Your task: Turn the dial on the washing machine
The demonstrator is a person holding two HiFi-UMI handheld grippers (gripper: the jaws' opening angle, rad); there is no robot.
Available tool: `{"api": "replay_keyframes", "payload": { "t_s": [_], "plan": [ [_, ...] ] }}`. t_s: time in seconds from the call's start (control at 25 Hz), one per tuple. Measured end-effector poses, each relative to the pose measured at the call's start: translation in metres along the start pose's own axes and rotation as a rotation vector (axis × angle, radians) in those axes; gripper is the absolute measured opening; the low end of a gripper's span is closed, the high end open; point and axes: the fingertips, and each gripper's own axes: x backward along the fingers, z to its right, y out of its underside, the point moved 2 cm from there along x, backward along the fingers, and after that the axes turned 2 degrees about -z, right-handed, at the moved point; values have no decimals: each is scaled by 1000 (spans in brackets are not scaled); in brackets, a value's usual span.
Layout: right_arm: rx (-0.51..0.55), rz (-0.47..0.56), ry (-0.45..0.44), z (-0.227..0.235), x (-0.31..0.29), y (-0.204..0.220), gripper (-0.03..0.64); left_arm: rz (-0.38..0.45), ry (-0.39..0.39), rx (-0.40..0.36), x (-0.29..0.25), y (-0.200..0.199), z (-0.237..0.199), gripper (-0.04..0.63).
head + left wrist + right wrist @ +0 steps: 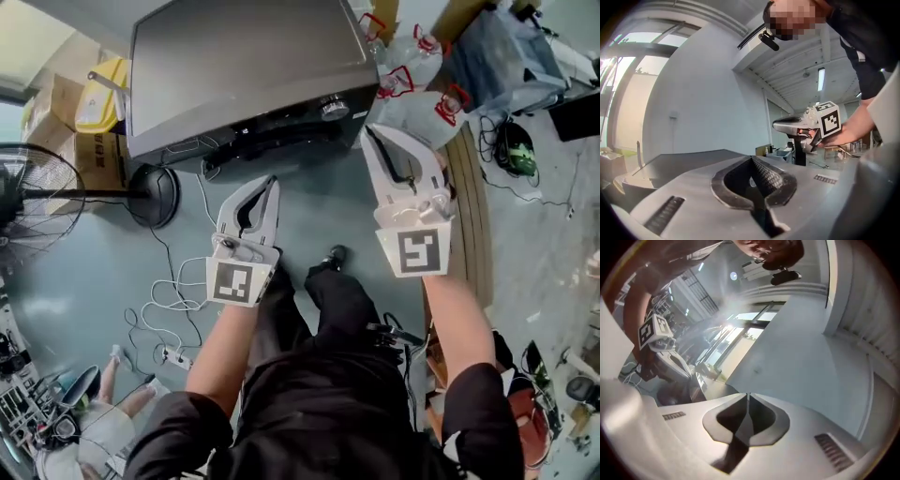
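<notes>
The dark grey washing machine stands ahead of me, seen from above. Its round silver dial sits on the front panel near the right end. My right gripper is raised just right of the dial and apart from it, its jaws shut on nothing. Lower and to the left, my left gripper hangs in front of the machine, its tips also together and empty. The left gripper view shows the machine's lid and the right gripper in a hand.
A standing fan with a round base is at the left, with white cables and a power strip on the floor. Water bottles lie right of the machine. Cardboard boxes sit at the far left.
</notes>
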Motion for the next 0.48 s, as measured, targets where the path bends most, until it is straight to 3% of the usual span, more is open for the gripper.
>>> {"api": "replay_keyframes", "payload": {
  "t_s": [0.2,0.32,0.48],
  "plan": [
    [-201,24,7,16,22,-50,25,138,-65,45,39,-72,-13,15],
    [-358,0,25,9,42,-75,23,136,-56,57,74,-91,-19,15],
    [-552,74,78,5,72,-108,21,154,-62,40,125,-112,-31,15]
  ]
}}
